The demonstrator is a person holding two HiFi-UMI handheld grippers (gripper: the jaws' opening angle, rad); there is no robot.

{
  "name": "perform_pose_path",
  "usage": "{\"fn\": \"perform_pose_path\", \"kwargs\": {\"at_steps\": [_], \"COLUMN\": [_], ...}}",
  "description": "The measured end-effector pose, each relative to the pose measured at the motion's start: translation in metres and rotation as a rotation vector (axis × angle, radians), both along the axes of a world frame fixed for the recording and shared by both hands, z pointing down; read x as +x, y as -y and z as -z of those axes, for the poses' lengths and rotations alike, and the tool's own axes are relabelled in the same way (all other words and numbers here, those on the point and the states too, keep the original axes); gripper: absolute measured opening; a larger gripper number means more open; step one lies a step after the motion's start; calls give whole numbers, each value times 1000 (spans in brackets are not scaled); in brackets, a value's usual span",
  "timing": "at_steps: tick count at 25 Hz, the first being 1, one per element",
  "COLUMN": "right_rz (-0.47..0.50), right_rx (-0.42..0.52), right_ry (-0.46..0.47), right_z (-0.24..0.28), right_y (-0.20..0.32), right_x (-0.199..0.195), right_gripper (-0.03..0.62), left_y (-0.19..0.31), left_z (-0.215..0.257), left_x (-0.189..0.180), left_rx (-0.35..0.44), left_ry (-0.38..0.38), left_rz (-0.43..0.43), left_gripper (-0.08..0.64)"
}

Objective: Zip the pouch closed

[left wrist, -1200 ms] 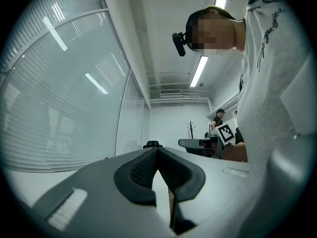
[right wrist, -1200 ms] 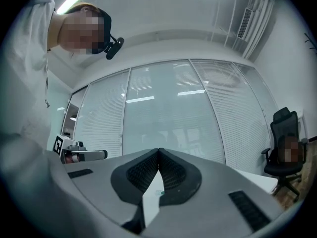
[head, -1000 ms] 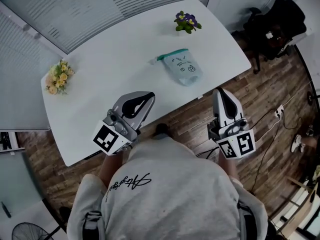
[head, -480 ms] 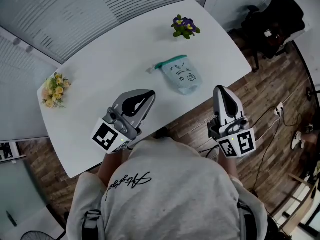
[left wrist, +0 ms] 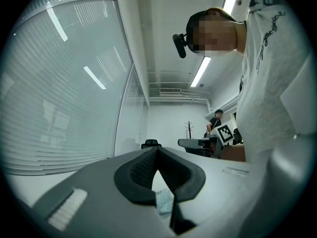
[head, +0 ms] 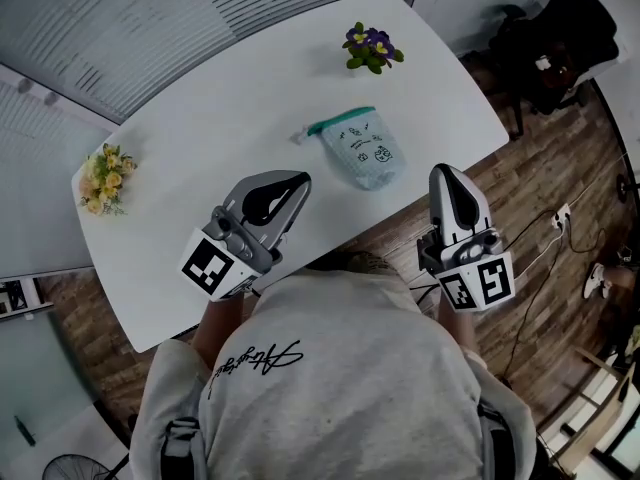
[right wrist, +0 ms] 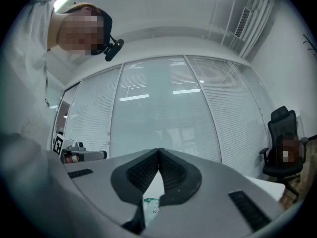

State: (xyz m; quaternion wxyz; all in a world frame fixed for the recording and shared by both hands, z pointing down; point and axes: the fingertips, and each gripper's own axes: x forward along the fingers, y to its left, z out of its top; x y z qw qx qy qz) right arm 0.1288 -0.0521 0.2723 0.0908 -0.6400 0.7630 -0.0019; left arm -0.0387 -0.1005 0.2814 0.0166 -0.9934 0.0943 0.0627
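A pale blue pouch (head: 362, 150) with a teal zip band along its upper edge lies flat on the white table (head: 230, 98), near the front right edge. A sliver of the pouch (left wrist: 164, 203) shows low in the left gripper view and again in the right gripper view as the pouch (right wrist: 151, 205). My left gripper (head: 298, 180) hovers over the table's front edge, left of and nearer than the pouch, jaws shut and empty. My right gripper (head: 444, 172) hangs off the table's edge, right of the pouch, also shut with nothing in it.
A small pot of purple flowers (head: 371, 47) stands at the table's far right. A yellow bouquet (head: 100, 178) sits at its left end. Black office chairs (head: 548, 43) stand on the wooden floor to the right. Blinds cover the glass wall behind the table.
Both grippers have eased forward toward the table and pouch. The head view has shifted a little, so the table sits slightly lower and leftward. The pouch lies as before.
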Motion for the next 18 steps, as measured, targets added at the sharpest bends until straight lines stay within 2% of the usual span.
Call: {"fn": "perform_pose_path", "kwargs": {"at_steps": [5,9,18], "right_rz": [42,110,245], "right_rx": [-8,-37,-33], "right_ry": [-2,13,-19], "right_z": [-1,-6,-8], "right_y": [5,23,51], "right_x": [21,41,60], "right_gripper": [1,0,0], "left_y": [4,5,10], "left_z": [2,5,0], "left_x": [17,30,49], "left_rx": [-12,11,-3], "left_ry": [8,27,39], "left_rz": [50,115,240], "left_gripper": [-2,-2,-2]}}
